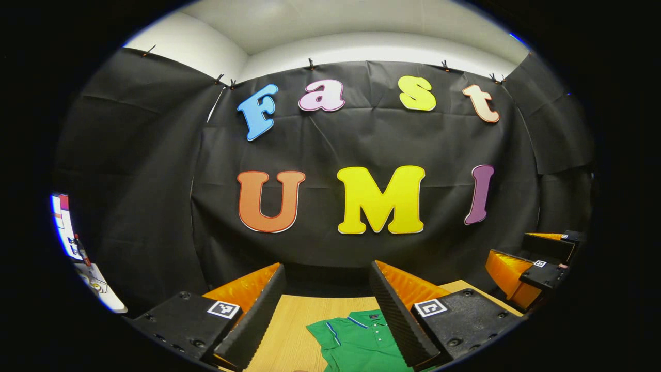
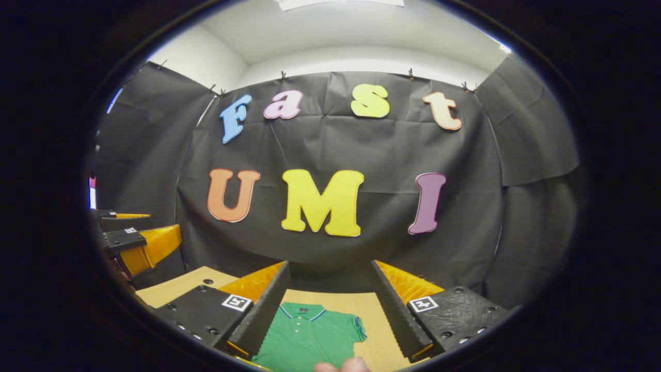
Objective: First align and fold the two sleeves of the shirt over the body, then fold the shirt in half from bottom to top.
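A green polo shirt [image 1: 359, 343] with blue-and-white trim lies flat on the wooden table [image 1: 289, 330], collar toward the far wall. In the left gripper view its collar and one short sleeve show between the fingers of my left gripper [image 1: 326, 310], which is open and held above the table. In the right gripper view the shirt [image 2: 310, 338] lies low between the fingers of my right gripper [image 2: 330, 305], also open and raised. The other short sleeve [image 2: 356, 326] spreads out to the side. Nothing is between either pair of fingers.
The right gripper [image 1: 537, 268] shows at the far right of the left gripper view, and the left gripper [image 2: 131, 243] at the far left of the right gripper view. Fingertips of a hand [image 2: 341, 366] peek in at the bottom. Black cloth closes the back.
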Demonstrator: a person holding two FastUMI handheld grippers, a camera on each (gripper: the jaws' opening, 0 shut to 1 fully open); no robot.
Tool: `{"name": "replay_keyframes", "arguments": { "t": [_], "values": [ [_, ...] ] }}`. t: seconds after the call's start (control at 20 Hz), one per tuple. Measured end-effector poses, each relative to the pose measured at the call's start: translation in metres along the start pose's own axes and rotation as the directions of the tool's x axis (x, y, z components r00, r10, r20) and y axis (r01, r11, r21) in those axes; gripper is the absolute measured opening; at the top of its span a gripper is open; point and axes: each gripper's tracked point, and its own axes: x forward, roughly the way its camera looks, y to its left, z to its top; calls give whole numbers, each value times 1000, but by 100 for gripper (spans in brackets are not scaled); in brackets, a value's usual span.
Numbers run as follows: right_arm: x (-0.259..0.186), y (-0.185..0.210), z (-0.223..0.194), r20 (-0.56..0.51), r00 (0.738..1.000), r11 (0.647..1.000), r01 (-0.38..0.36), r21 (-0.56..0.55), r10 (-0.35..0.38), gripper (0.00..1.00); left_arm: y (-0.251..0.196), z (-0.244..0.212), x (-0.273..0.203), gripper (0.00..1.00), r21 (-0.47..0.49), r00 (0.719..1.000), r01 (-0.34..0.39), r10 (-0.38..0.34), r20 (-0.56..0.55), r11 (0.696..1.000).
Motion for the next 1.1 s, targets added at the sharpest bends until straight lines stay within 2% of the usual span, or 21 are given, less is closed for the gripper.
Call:
{"name": "replay_keyframes", "arguments": {
  "t": [0.6,0.75,0.9,1.1],
  "values": [
    [7,-11,-4,-20,1000,1000,14,-4,-14,95,-9,-1,4,100,0,1000,16,-16,-12,1000],
    [14,-25,-7,-32,999,999,42,-10,-42,95,-10,-1,8,100,3,1000,17,-17,-15,1000],
    [21,-33,-13,-50,997,998,57,9,-57,95,-10,-6,13,100,1,1000,12,-12,-28,1000],
    [33,-36,-36,-111,993,999,39,9,-38,95,-12,-10,18,100,-6,999,7,-8,-38,1000]
  ]
}}
